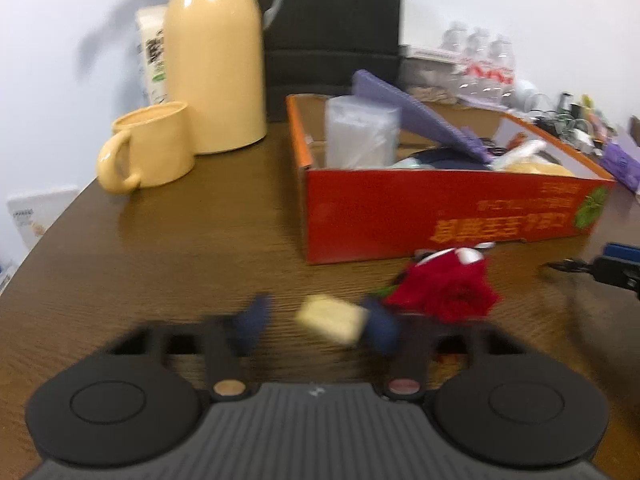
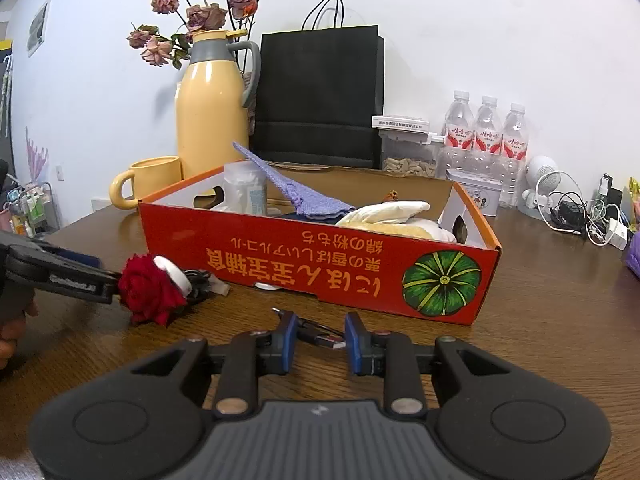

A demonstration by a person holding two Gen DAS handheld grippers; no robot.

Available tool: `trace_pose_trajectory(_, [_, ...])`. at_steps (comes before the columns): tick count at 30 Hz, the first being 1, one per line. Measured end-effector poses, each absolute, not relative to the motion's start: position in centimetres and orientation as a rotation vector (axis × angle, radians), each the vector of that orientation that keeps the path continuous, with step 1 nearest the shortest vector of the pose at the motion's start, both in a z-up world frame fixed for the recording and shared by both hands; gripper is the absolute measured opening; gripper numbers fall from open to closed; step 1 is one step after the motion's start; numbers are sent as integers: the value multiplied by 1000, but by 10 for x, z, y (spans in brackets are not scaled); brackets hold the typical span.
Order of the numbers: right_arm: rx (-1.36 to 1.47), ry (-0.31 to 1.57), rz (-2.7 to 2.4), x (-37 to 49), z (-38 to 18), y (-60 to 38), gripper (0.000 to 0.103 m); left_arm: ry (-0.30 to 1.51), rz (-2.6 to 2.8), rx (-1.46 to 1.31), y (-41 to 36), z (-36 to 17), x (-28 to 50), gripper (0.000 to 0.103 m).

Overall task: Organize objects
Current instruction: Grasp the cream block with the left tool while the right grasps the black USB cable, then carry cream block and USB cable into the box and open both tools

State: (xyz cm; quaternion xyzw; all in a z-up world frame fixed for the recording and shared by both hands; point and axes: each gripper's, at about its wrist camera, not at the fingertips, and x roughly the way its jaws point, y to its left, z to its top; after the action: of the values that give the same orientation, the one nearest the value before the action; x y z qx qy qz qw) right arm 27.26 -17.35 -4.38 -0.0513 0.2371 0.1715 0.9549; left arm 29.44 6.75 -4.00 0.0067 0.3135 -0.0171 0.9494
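The long red cardboard box (image 2: pixel 320 264) with a green pumpkin picture stood on the brown wooden table (image 2: pixel 540 312), and I take it as the landmark. Inside it lay a purple knitted cloth (image 2: pixel 296 192), a clear plastic container (image 2: pixel 244 192) and some white and cream soft things. Just before the near wall of the box, toward its left end, lay a dark red artificial rose (image 2: pixel 150 288) beside a small white round object (image 2: pixel 174 272). The left gripper (image 1: pixel 320 322) was blurred; a small pale yellow block (image 1: pixel 332 320) sat between its dark blue fingers (image 1: pixel 252 320), touching the right one, but I cannot tell if both pressed on it. In the right wrist view this gripper reached the rose from the left. The right gripper (image 2: pixel 320 338), before the middle of the box, had its blue pads (image 2: pixel 354 336) partly apart with a thin dark tool with a red and white end (image 2: pixel 320 334) between them; whether they pinched it I cannot tell. Behind the left end of the box stood a tall cream-yellow thermos jug (image 2: pixel 212 116) and a yellow ceramic mug (image 2: pixel 148 182).
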Motion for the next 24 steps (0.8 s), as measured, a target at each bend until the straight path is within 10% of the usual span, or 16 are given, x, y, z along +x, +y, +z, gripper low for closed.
trace_pose_trajectory(24, [-101, 339, 352, 257, -25, -174, 25, 379, 45, -103, 55, 5, 253, 35])
